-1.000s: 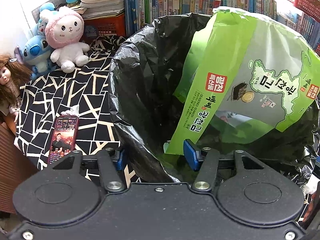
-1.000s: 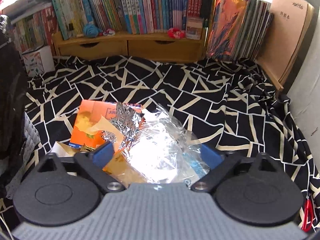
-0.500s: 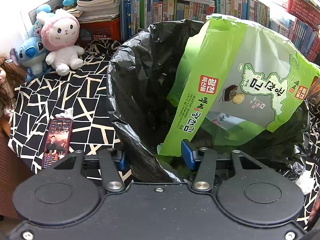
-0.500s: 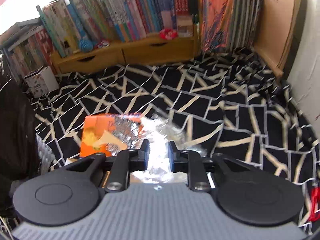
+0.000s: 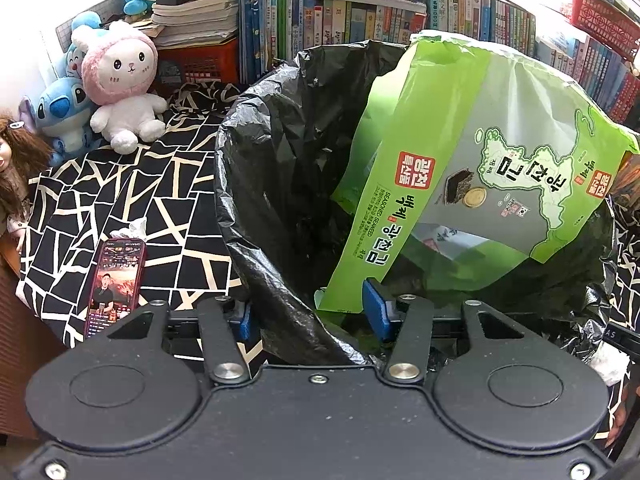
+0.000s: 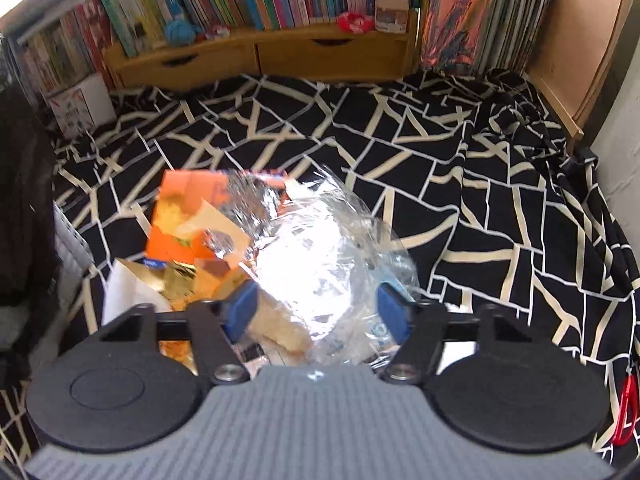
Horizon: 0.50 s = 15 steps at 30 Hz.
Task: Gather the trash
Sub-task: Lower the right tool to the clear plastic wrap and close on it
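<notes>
Right gripper (image 6: 316, 312) fingers, just snapped shut, reopen astride clear wrapper (image 6: 332, 264), unpinched | left gripper (image 5: 308, 316) pinches bin liner (image 5: 280, 184) rim beside it | pickup unfinished

Seaweed packet (image 5: 472, 184) in bin liner (image 5: 272, 168), phone (image 5: 114, 280) left

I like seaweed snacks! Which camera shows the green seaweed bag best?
The left wrist view. The seaweed bag fills much of the picture there, standing in the black bin bag, print readable. The right wrist view shows none of it, only other wrappers on the cloth.
</notes>
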{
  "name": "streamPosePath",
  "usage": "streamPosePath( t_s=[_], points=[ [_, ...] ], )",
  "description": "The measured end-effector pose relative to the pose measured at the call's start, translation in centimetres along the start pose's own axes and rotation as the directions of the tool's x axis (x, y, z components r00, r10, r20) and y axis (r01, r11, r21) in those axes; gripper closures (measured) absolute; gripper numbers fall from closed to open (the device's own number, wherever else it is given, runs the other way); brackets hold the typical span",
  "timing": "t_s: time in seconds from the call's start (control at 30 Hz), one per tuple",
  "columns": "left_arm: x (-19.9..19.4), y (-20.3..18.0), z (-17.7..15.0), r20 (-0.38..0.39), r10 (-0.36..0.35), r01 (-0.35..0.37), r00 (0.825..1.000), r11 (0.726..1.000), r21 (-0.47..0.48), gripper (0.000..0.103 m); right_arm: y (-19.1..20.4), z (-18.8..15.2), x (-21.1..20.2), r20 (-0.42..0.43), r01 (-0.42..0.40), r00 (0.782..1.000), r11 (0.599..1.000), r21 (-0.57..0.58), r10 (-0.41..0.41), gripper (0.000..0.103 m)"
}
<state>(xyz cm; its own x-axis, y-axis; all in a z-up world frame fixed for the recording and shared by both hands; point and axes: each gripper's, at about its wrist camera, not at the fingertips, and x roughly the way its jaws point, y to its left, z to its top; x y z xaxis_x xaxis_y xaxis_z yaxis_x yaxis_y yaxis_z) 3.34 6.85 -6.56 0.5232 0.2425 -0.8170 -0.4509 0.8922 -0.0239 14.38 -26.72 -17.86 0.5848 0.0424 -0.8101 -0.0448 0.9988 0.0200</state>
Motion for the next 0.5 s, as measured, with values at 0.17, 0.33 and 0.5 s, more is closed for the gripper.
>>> streamPosePath(
  t_s=[0.17, 0.33, 0.5],
  points=[
    [-0.1, -0.1, 0.0, -0.002, 0.003, -0.003, 1.0, 1.0, -0.005, 0.055, 0.1, 0.6, -1.0, 0.026, -0.012, 1.0, 1.0, -0.014, 0.013, 0.048],
    [0.0, 0.0, 0.1, -0.006, 0.004, -0.004, 1.0, 1.0, -0.015, 0.056, 0.1, 1.4, -2.5, 0.07, -0.042, 0.997, 0.999, -0.003, 0.043, 0.051],
    [0.2, 0.3, 0.2, -0.01, 0.004, -0.004, 1.0, 0.999, -0.034, 0.059, 0.4, 2.3, -4.6, 0.129, -0.08, 0.989, 0.997, 0.003, 0.079, 0.052]
  ],
)
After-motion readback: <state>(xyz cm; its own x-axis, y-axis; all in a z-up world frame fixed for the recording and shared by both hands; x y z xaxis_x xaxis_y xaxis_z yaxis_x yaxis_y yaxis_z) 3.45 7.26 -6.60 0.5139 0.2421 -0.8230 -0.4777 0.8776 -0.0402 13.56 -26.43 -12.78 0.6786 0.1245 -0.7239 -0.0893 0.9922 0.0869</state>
